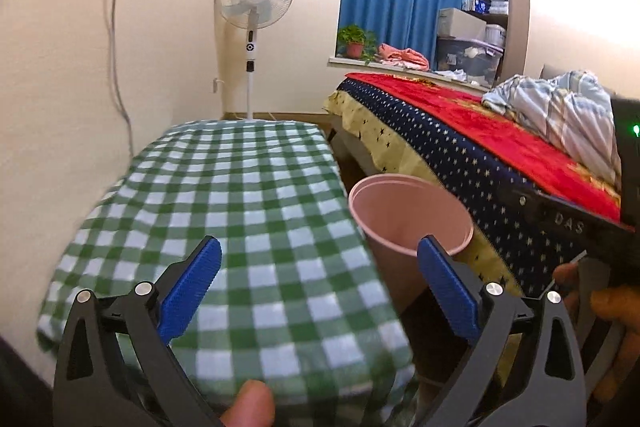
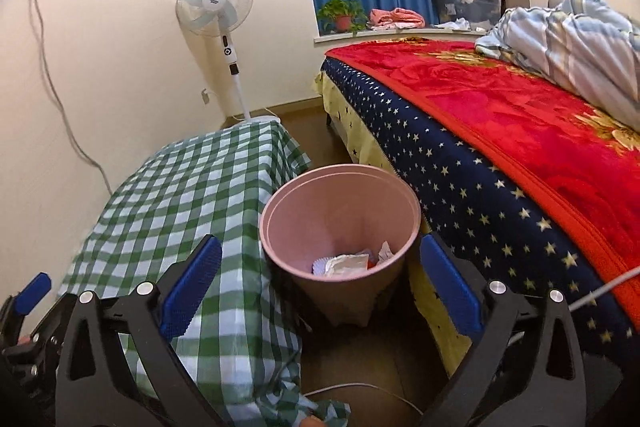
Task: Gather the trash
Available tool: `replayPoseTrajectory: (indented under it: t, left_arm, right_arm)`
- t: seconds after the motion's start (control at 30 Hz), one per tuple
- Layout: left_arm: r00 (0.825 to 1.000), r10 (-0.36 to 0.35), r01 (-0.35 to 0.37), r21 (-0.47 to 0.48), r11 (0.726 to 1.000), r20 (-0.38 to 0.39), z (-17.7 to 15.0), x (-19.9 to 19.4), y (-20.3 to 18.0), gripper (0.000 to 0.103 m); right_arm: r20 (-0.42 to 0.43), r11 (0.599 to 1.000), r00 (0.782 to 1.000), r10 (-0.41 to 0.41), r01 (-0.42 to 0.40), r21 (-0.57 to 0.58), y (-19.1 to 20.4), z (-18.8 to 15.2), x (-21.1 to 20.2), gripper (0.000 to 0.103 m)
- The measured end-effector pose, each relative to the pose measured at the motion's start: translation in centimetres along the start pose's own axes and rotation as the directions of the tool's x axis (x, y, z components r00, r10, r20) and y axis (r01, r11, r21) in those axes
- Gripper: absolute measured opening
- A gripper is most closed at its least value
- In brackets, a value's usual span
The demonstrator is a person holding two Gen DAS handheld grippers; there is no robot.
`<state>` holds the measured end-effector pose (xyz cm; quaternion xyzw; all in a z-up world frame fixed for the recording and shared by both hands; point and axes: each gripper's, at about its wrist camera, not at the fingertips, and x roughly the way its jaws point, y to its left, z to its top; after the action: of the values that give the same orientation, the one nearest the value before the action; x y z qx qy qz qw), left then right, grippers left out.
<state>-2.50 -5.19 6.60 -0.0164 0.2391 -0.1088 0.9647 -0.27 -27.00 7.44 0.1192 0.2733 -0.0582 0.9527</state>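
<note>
A pink waste bin (image 2: 340,223) stands on the floor between the checked table and the bed. Several crumpled wrappers and papers (image 2: 346,263) lie at its bottom. My right gripper (image 2: 320,279) is open and empty, held above and in front of the bin. My left gripper (image 1: 320,275) is open and empty over the near end of the green checked tablecloth (image 1: 240,211); the bin (image 1: 408,215) shows at its right. The left gripper's blue finger (image 2: 34,289) shows at the right wrist view's lower left.
A bed with a red blanket (image 2: 520,115) and star-print sheet runs along the right, with a striped quilt (image 2: 572,39) on it. A standing fan (image 2: 218,7) is by the far wall. A white cable (image 2: 360,387) lies on the floor near the bin.
</note>
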Motion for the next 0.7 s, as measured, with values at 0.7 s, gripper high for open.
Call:
replayPoseTrajectory:
  t: [0.7]
  left_arm:
    - [0.986,0.156,-0.158,-0.039,0.987,-0.052,-4.0,-1.8,3.9,0.095]
  right_arm:
    - [0.009,0.975,1.000,-0.021,0.023,-0.222,6.5,-6.1,-4.4,0.098]
